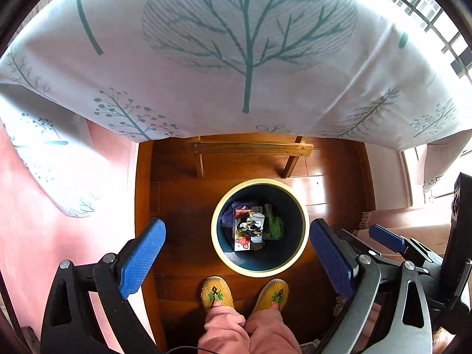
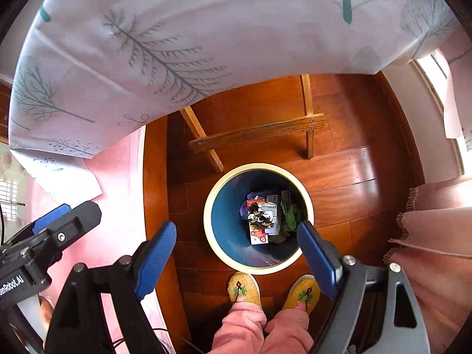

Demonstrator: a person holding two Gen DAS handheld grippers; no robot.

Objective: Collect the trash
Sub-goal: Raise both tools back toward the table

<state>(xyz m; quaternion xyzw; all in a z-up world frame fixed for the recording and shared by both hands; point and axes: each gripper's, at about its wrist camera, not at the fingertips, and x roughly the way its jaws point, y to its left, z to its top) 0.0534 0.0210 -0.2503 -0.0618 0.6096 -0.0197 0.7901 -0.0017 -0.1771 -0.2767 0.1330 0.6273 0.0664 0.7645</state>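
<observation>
A round bin (image 1: 259,273) (image 2: 207,218) with a cream rim and a dark blue inside stands on the wooden floor straight below both grippers. Trash (image 1: 250,227) (image 2: 265,218) lies at its bottom: printed wrappers, white paper and a green scrap. My left gripper (image 1: 239,225) hangs high over the bin, open, with nothing between its blue pads. My right gripper (image 2: 236,227) hangs beside it, also open and empty. Each gripper shows at the edge of the other's view, as a blue pad (image 1: 386,237) (image 2: 51,218).
A table with a white tree-print cloth (image 1: 236,59) (image 2: 177,44) overhangs just beyond the bin; its wooden stretcher (image 1: 250,147) (image 2: 256,132) and legs stand behind the bin. A person's yellow slippers (image 1: 216,293) (image 2: 244,289) touch the bin's near side. Pink fabric (image 1: 44,221) lies left and right.
</observation>
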